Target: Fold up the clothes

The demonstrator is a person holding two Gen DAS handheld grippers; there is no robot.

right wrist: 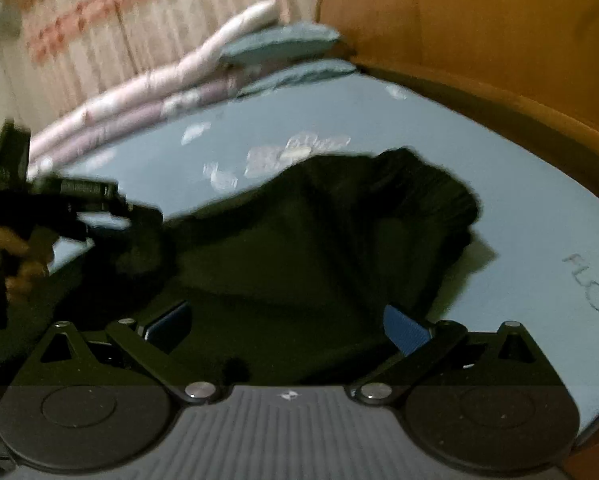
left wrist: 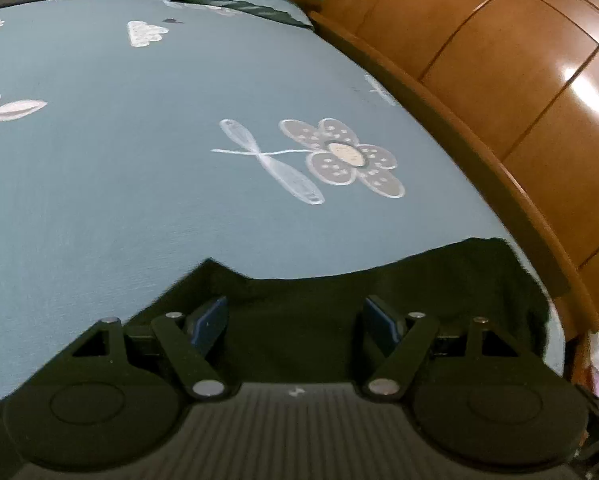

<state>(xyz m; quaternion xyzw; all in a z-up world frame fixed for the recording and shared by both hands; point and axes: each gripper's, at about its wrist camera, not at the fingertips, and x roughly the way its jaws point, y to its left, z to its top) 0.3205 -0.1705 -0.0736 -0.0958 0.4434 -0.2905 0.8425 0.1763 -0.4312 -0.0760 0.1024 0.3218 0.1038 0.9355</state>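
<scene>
Nearest in the left wrist view: left gripper (left wrist: pixel 293 322) with jaws spread wide, blue pads (left wrist: pixel 209 326) apart, nothing pinched, hanging just over the near part of a dark garment (left wrist: pixel 379 304). Same picture from the right wrist: right gripper (right wrist: pixel 287 326) also spread wide, pads clear of the cloth, empty above the near part of the same garment (right wrist: pixel 319 240).

Garment itself lying on the bed (left wrist: pixel 139 160), toward the bed's right edge beside the wooden bed frame (left wrist: pixel 479 168), with its near portion under both grippers. Not flat: bunched and humped at its far end in the right wrist view, outline uneven, one pointed corner jutting at the left in the left wrist view. No clean fold line or squared edge to be seen; hard to say in the blur and darkness whether any layer already lies doubled over.

Judged from that: folding barely begun or between folds, with spreading, smoothing and the folds proper left to do, and a fresh grab of an edge needed first.

Farther off, blue sheet with a printed flower (left wrist: pixel 339 156), bare. At the bed's far edge, stacked pillows and folded quilts (right wrist: pixel 147 112), then a curtain (right wrist: pixel 99 32) behind.
</scene>
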